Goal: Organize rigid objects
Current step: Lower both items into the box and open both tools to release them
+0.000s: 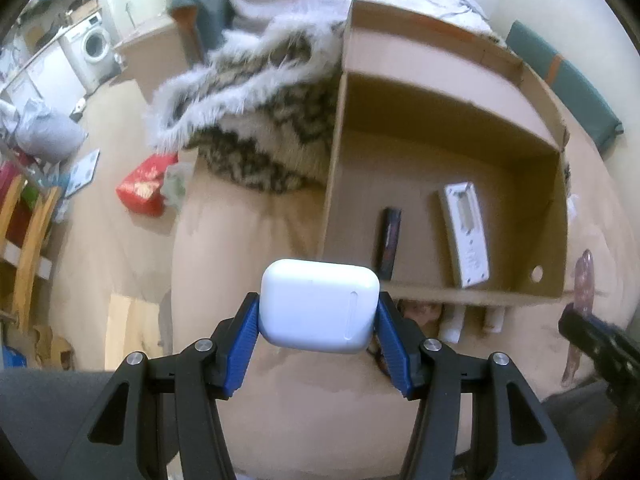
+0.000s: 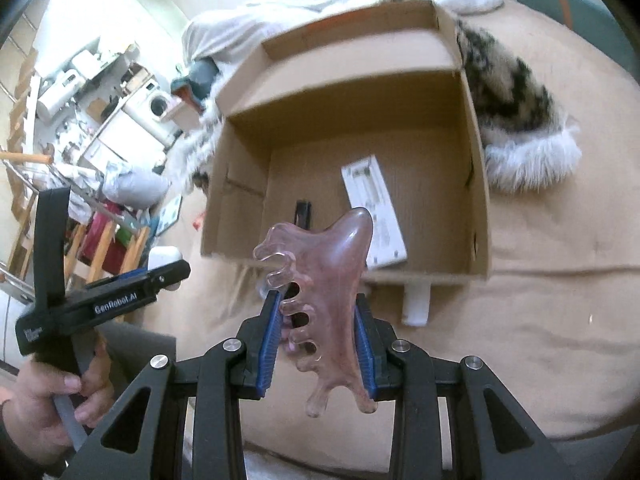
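Note:
My left gripper (image 1: 318,320) is shut on a white earbud case (image 1: 319,306), held just in front of the near wall of an open cardboard box (image 1: 440,80). Inside the box lie a white remote (image 1: 466,232) and a thin black stick-shaped item (image 1: 390,242). My right gripper (image 2: 318,344) is shut on a translucent pink comb-shaped massage tool (image 2: 326,296), held before the same box (image 2: 360,60), with the remote (image 2: 376,212) and black item (image 2: 303,212) behind it. The left gripper with the case (image 2: 164,258) shows at left in the right wrist view.
The box sits on a beige sheet (image 1: 248,240). A furry patterned garment (image 1: 256,120) lies against the box. White items (image 2: 416,304) poke out under the box's near wall. A red packet (image 1: 144,188) lies on the floor at left, near a washing machine (image 1: 94,46).

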### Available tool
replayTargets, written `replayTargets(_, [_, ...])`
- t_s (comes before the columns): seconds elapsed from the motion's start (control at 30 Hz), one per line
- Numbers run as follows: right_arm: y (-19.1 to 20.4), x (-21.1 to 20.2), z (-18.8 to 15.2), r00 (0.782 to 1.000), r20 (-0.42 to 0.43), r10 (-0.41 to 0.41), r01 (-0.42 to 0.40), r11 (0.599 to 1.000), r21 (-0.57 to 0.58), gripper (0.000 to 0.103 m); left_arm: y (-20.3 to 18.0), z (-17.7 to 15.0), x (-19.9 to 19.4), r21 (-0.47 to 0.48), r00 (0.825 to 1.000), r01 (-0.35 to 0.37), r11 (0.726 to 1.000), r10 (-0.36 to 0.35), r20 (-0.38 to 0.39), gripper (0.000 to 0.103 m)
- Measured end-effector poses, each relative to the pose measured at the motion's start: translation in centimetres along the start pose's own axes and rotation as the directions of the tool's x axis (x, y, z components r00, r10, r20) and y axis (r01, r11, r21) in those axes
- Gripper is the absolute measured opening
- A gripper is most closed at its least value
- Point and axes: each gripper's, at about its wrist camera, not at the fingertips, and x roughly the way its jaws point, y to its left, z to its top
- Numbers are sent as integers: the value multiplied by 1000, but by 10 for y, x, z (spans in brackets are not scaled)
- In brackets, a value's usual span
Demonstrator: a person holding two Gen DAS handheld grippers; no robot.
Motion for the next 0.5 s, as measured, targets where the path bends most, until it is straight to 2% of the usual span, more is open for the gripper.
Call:
replayTargets(0.27, [-2,-8,45,997,78,-12,14,999,-29,35,-16,36,-3,34,998,-7,999,5,56,53])
replayTargets(0.5, [-7,6,82,995,93,-20,24,999,-36,35,-31,62,10,56,998,-2,998,-2,71,53])
